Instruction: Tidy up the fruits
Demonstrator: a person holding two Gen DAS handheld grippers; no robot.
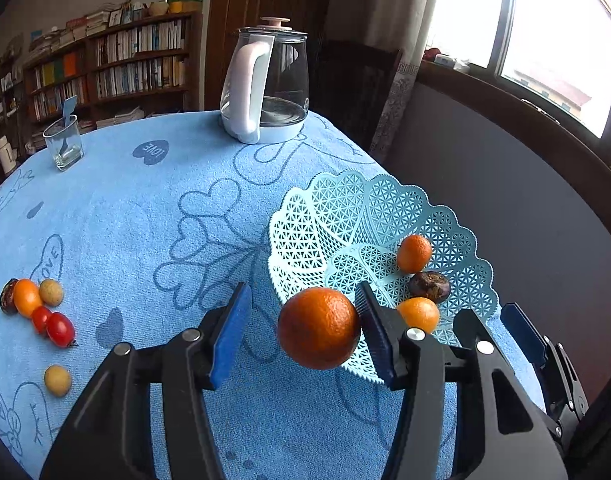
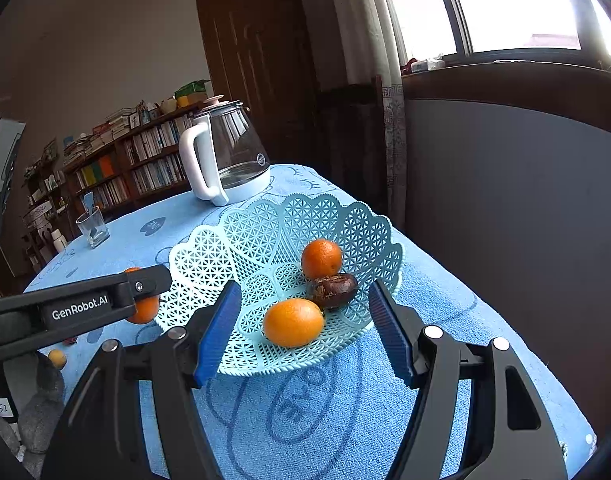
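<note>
A lived-in home is shown — a sitting or dining room. A bookcase (image 1: 117,64) crammed with books is seen along the far wall, beside a dark wooden door (image 2: 257,60). The table is covered with a blue heart-printed cloth (image 1: 145,220), on which a glass kettle (image 1: 265,84) and a drinking glass (image 1: 63,142) are set — a curtained window (image 2: 505,4) is seen nearby.
</note>
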